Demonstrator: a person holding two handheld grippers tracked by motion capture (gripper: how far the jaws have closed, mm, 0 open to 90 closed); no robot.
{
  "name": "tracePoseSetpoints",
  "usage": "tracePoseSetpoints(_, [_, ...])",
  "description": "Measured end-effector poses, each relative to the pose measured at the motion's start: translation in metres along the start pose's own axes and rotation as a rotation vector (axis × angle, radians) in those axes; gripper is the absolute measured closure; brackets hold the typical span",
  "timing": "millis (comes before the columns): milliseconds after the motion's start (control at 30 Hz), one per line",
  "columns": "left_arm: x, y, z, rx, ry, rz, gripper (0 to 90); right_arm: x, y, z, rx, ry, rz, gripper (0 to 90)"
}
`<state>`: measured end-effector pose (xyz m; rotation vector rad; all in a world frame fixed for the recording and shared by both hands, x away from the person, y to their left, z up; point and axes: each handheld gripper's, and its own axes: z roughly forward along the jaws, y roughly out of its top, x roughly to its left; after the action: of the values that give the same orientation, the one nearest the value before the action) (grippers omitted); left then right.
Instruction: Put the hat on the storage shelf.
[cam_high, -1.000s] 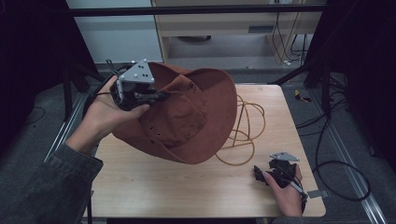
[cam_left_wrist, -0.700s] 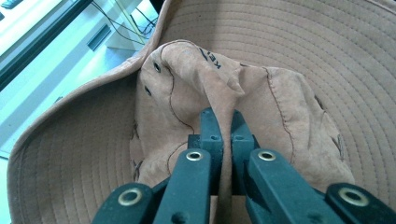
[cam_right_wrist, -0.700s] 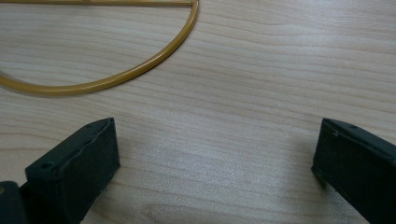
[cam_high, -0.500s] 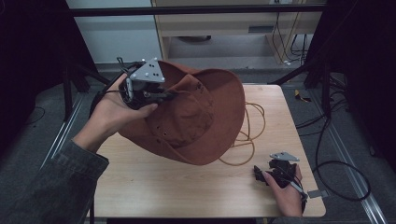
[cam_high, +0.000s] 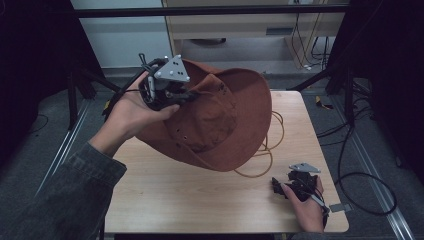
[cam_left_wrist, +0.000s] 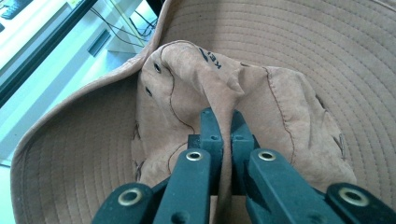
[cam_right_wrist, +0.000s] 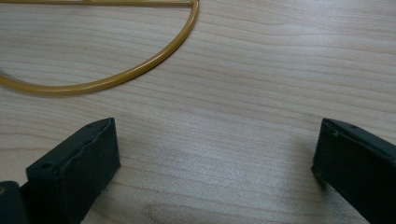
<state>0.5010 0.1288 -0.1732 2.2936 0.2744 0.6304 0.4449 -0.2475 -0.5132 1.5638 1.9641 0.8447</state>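
I am lifting the brown hat (cam_high: 220, 120) higher off the table (cam_high: 200, 200), left gripper (cam_left_wrist: 223, 122) clamped on its crown fabric; right gripper (cam_right_wrist: 215, 154) is resting with jaws apart, so the carry is progressing.

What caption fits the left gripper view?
Left gripper shut on a fold of the brown hat, brim fanning out behind.

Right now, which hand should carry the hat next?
Left, most likely. The left gripper already has its jaws pinched shut on a fold of the brown hat and holds it up off the table. The right gripper rests at the table's near corner, jaws open, holding nothing.
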Motion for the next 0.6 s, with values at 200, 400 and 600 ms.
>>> tracePoseSetpoints(200, [-0.003,0.009,0.006,0.008,-0.003,0.016,88.4,0.000,0.000,0.000,-0.001,0.002,0.002,0.6])
tracePoseSetpoints(400, [-0.006,0.017,0.012,0.010,-0.014,0.032,88.4,0.000,0.000,0.000,-0.001,0.003,0.000,0.7])
tracePoseSetpoints(600, [-0.008,0.025,0.016,0.009,-0.018,0.042,88.4,0.000,0.000,0.000,-0.002,0.003,-0.001,0.7])
